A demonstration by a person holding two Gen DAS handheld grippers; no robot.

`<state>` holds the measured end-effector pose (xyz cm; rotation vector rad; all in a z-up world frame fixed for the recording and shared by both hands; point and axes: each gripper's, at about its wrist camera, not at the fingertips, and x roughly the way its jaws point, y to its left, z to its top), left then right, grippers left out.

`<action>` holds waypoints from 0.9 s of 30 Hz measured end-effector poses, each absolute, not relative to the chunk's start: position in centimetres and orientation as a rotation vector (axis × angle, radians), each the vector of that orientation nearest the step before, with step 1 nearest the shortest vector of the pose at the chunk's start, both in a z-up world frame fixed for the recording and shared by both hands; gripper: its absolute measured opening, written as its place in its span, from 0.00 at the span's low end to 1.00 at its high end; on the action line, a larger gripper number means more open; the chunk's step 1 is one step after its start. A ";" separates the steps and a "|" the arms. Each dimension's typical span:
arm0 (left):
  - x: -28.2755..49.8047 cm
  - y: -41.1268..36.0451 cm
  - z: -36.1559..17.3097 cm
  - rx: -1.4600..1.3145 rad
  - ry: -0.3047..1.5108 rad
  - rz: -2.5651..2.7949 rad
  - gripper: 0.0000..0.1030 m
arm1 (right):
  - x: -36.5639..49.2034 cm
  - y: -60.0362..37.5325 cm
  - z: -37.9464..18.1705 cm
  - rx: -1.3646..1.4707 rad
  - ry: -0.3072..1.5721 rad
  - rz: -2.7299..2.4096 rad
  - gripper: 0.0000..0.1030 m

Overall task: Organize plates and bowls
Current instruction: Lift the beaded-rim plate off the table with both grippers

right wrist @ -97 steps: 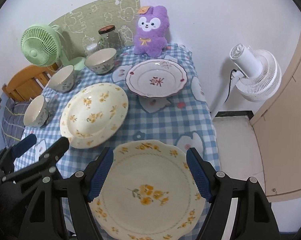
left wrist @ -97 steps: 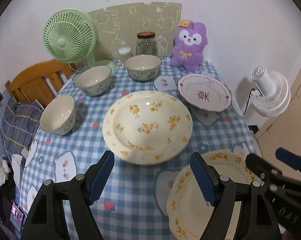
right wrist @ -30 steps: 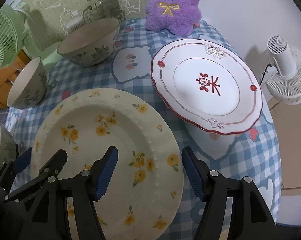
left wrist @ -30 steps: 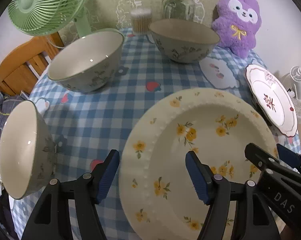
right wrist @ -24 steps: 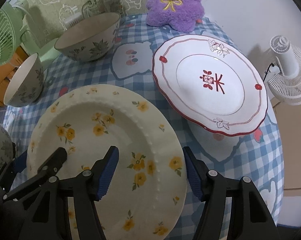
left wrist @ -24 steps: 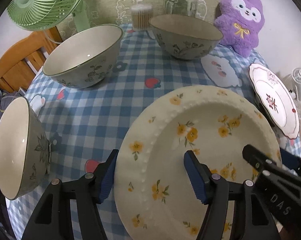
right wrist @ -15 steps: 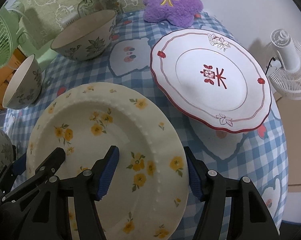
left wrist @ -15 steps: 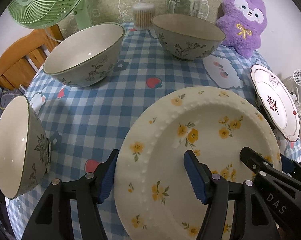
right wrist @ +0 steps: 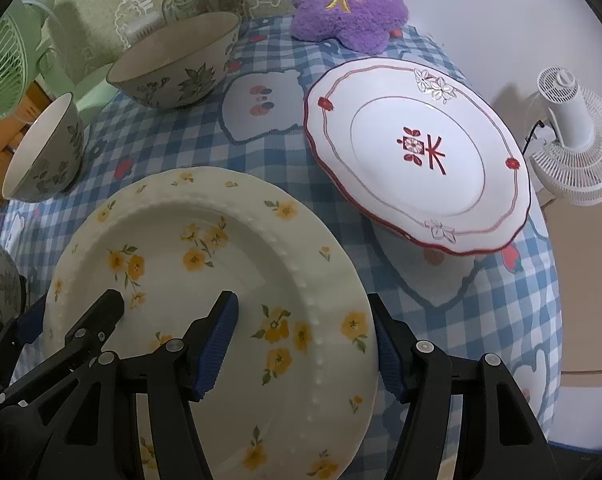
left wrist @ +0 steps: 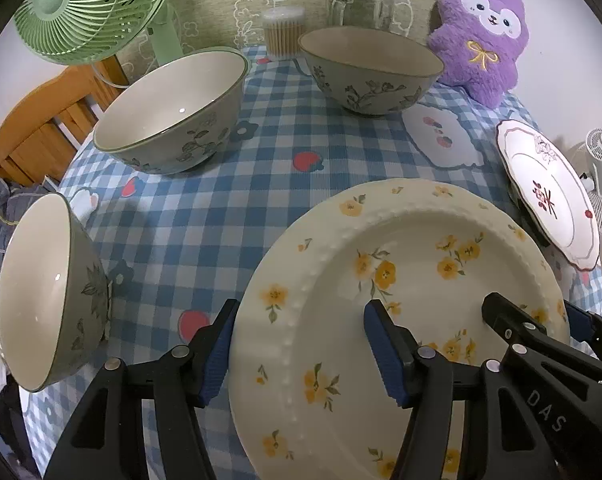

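Left wrist view: the left fingers straddle the near-left rim of the cream yellow-flowered ceramic plate on the checked bench, closing but not yet clamped. The right fingers likewise bracket its opposite rim, unclenched. Close both evenly, then lift level.

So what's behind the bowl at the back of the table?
Behind the back bowl stand a glass jar and a cotton swab tub; their bases are hidden by its rim.
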<state>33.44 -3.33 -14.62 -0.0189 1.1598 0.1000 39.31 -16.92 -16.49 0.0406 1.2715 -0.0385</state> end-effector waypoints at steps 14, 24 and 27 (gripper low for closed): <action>32.0 -3.6 -13.0 -0.003 1.140 0.104 0.61 | 37.6 -16.8 -14.9 0.042 1.259 -0.039 0.65; 30.9 -3.4 -12.8 0.005 1.141 0.117 0.61 | 36.4 -16.4 -14.8 0.042 1.260 -0.028 0.65; 30.6 -3.1 -13.2 0.007 1.151 0.122 0.61 | 36.2 -16.1 -15.5 0.046 1.272 -0.019 0.65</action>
